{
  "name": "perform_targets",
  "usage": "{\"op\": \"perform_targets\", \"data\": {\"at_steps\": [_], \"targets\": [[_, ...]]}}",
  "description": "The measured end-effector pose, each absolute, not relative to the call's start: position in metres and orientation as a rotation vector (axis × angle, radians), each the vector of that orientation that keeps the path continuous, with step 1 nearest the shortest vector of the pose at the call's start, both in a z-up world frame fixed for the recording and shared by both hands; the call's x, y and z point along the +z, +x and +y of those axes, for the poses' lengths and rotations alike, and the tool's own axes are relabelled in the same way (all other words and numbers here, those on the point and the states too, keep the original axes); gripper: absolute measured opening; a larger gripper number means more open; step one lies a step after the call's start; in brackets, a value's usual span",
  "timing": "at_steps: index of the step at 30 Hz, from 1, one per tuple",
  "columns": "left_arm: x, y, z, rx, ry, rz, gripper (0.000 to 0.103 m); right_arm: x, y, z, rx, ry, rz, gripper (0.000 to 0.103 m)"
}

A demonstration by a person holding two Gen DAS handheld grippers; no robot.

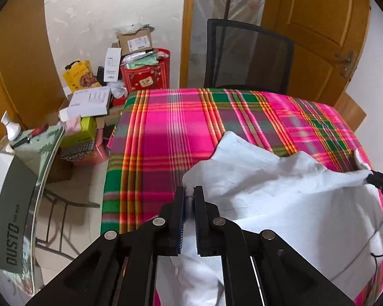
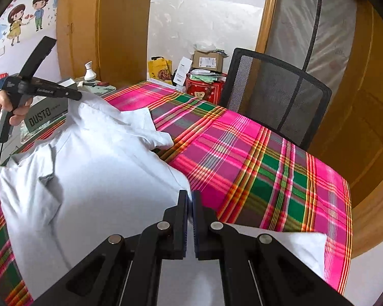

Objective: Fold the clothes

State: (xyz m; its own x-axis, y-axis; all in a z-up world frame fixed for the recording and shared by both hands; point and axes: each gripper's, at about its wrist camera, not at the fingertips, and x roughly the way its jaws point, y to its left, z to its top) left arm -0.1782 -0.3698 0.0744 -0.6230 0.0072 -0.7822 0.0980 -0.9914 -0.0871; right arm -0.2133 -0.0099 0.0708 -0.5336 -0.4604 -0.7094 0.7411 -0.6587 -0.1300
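Centrally, the left gripper (image 1: 189, 191) is shown with its jaws nearly together, a fold of the white shirt (image 1: 280, 199) pinched between the pads. The right gripper (image 2: 190, 196) is likewise clamped on the shirt's edge, almost fully closed. In the right wrist view the left gripper (image 2: 76, 95) is seen gripped by a hand (image 2: 12, 109), with the cloth raised into a peak beneath it. The shirt is held up at two points and is otherwise draped across the plaid cloth (image 1: 166, 137) covering the table, its collar (image 2: 43, 168) lying toward the near side. A mesh chair (image 2: 275, 97) is set beyond the table. Thin pinches are judged liable to slip if the fabric is drawn taut. Uneven lifting could produce a skewed fold, and the plaid cloth could be dragged along.
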Motion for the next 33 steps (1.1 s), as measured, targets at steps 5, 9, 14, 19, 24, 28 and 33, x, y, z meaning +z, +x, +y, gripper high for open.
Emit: {"op": "perform_targets", "data": {"at_steps": [5, 9, 14, 19, 24, 28, 33], "targets": [[0.074, -0.157, -0.369, -2.834, 1.32, 0.185, 0.007, 0.064, -0.187, -0.012, -2.178, 0.848, 0.607, 0.004], [0.062, -0.141, -0.368, -2.843, 1.347, 0.171, 0.007, 0.048, -0.173, -0.014, -2.156, 0.888, 0.618, 0.004], [0.043, -0.134, -0.372, -2.8, 1.418, 0.224, 0.007, 0.03, -0.166, -0.021, -2.134, 0.932, 0.644, 0.004], [0.047, -0.124, -0.374, -2.831, 1.376, 0.273, 0.007, 0.03, -0.165, -0.017, -2.155, 0.942, 0.64, 0.004], [0.038, -0.116, -0.374, -2.812, 1.418, 0.286, 0.007, 0.027, -0.17, -0.011, -2.177, 0.977, 0.602, 0.004], [0.024, -0.111, -0.37, -2.794, 1.462, 0.291, 0.007, 0.015, -0.173, -0.012, -2.168, 1.027, 0.589, 0.004], [0.018, -0.109, -0.373, -2.771, 1.482, 0.327, 0.008, 0.011, -0.174, -0.011, -2.164, 1.051, 0.573, 0.004]]}}
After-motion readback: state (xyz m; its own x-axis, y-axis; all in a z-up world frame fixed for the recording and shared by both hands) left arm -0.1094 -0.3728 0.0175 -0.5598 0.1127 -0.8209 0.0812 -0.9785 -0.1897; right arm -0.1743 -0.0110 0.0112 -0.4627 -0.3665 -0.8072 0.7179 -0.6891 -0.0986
